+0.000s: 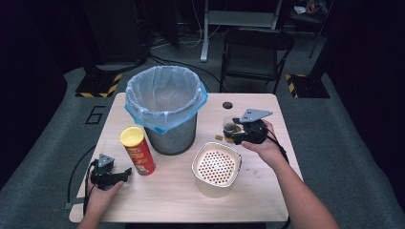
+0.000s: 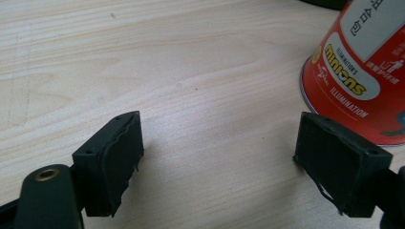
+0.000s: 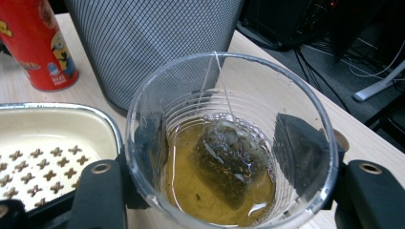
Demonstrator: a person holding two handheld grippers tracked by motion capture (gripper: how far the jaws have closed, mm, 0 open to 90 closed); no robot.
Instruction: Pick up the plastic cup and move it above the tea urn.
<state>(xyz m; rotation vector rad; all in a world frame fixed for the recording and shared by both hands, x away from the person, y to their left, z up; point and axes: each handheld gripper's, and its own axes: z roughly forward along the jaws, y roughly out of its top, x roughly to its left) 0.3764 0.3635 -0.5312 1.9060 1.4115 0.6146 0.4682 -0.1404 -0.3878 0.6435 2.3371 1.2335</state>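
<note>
The right hand-held gripper (image 1: 235,135) sits near the bench's (image 1: 167,200) right edge, its jaws pressed against both sides of a clear plastic cup (image 3: 229,143). The cup holds amber tea and a sodden tea bag (image 3: 229,160) whose string runs up over the rim. In the high view the cup is mostly hidden behind the gripper. The left hand-held gripper (image 1: 125,173) rests near the bench's front left corner with its jaws spread wide and nothing between them, just beside the red chip can (image 1: 138,150). Its gripper view cuts the can off, showing only the base. A mesh trash bin (image 1: 165,109) with a blue liner stands towards the bench's back edge. A cream perforated container (image 1: 216,169) sits in front of it; its contents can't be made out.
</note>
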